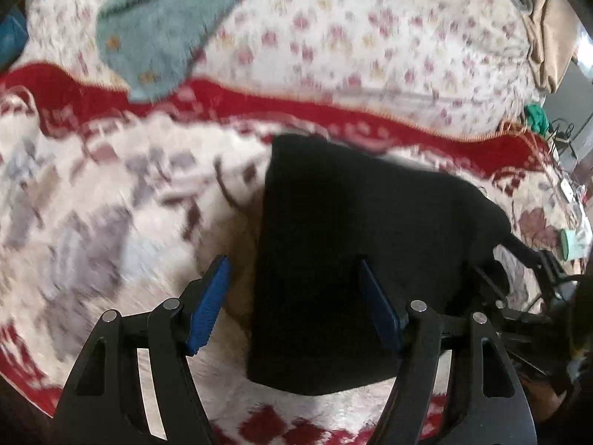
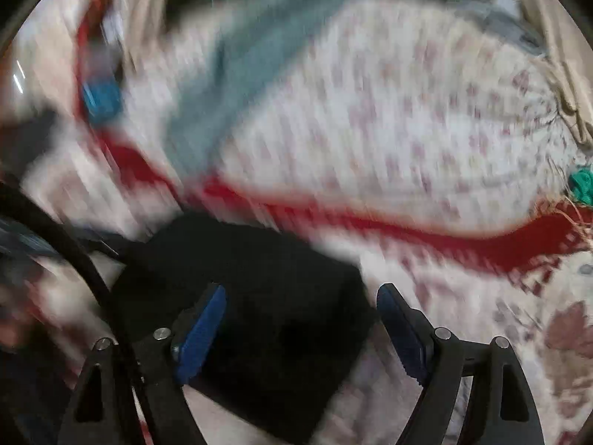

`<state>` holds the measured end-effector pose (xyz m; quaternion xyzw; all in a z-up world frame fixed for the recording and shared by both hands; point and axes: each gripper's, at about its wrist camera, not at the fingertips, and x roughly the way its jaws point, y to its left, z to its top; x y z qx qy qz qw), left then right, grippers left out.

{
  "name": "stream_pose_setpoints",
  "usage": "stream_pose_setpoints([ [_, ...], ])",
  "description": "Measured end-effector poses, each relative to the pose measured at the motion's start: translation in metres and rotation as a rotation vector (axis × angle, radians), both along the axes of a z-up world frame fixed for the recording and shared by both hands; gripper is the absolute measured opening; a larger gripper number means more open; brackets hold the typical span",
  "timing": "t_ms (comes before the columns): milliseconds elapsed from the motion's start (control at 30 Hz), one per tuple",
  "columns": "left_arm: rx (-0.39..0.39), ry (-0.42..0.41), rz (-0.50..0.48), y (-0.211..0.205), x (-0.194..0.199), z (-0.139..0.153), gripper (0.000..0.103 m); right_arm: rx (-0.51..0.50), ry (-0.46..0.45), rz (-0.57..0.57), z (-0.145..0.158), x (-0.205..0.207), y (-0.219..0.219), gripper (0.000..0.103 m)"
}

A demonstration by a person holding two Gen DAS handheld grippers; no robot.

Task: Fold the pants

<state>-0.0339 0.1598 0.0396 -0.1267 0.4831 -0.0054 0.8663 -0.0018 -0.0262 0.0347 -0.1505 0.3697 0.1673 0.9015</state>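
The black pants point(image 1: 355, 222) lie folded into a compact rectangle on a white and red patterned blanket point(image 1: 111, 200). My left gripper point(image 1: 292, 265) hovers over their left edge with its blue pads wide apart; one pad is over the blanket, the other over the black cloth, and nothing is pinched. In the blurred right wrist view the same black bundle point(image 2: 252, 296) sits low and left of centre. My right gripper point(image 2: 302, 289) stands open above its right part, the pads clear of the cloth.
A floral white quilt point(image 1: 370, 48) lies beyond the red border point(image 1: 296, 107), with a teal fleece point(image 1: 159, 26) on it. A green item point(image 1: 537, 118) and small clutter lie at the right edge. A black strap point(image 2: 74, 252) crosses the left of the right wrist view.
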Motion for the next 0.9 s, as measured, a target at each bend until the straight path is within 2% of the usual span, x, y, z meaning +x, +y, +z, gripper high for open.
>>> stream_pose_setpoints([
  [33, -0.007, 0.004, -0.004, -0.003, -0.002, -0.002, 0.071, 0.044, 0.011, 0.003, -0.002, -0.001, -0.01, 0.083],
  [67, -0.003, 0.003, -0.013, -0.006, -0.002, -0.002, 0.071, 0.062, 0.02, -0.02, -0.002, -0.001, -0.019, 0.09],
  [167, -0.015, 0.018, -0.042, -0.01, 0.001, -0.004, 0.072, 0.096, 0.057, -0.063, -0.005, -0.007, -0.033, 0.09],
  [233, -0.108, 0.046, -0.041, 0.0, 0.007, -0.01, 0.072, 0.133, 0.085, -0.08, -0.007, -0.007, -0.038, 0.09],
  [267, -0.188, 0.072, -0.043, 0.006, 0.011, -0.015, 0.072, 0.165, 0.103, -0.091, -0.006, -0.005, -0.042, 0.09],
  [333, -0.301, 0.129, -0.062, 0.013, 0.021, -0.026, 0.079, 0.233, 0.141, -0.098, -0.008, 0.0, -0.049, 0.09],
  [367, -0.325, 0.136, -0.071, 0.014, 0.024, -0.027, 0.084, 0.276, 0.163, -0.101, -0.009, 0.002, -0.053, 0.09],
  [433, -0.346, 0.148, -0.108, 0.013, 0.029, -0.025, 0.086, 0.386, 0.218, -0.105, -0.013, 0.007, -0.063, 0.09],
  [467, -0.337, 0.147, -0.142, 0.009, 0.031, -0.023, 0.076, 0.427, 0.234, -0.106, -0.015, 0.008, -0.067, 0.09],
  [500, -0.324, 0.146, -0.149, 0.009, 0.03, -0.021, 0.056, 0.469, 0.243, -0.108, -0.015, 0.009, -0.071, 0.09],
  [533, -0.326, 0.151, -0.134, 0.012, 0.028, -0.02, 0.048, 0.518, 0.248, -0.102, -0.015, 0.009, -0.075, 0.089],
  [567, -0.346, 0.151, -0.134, 0.015, 0.026, -0.019, 0.034, 0.553, 0.264, -0.092, -0.016, 0.01, -0.076, 0.089],
  [667, -0.359, 0.132, -0.14, 0.02, 0.017, -0.012, 0.029, 0.655, 0.337, -0.054, -0.024, 0.019, -0.073, 0.089],
  [800, -0.351, 0.092, -0.149, 0.018, 0.006, 0.002, 0.027, 0.597, 0.358, 0.019, -0.022, 0.022, -0.054, 0.09],
  [900, -0.365, 0.074, -0.147, 0.024, 0.002, 0.01, 0.027, 0.64, 0.388, 0.032, -0.022, 0.028, -0.058, 0.088],
])
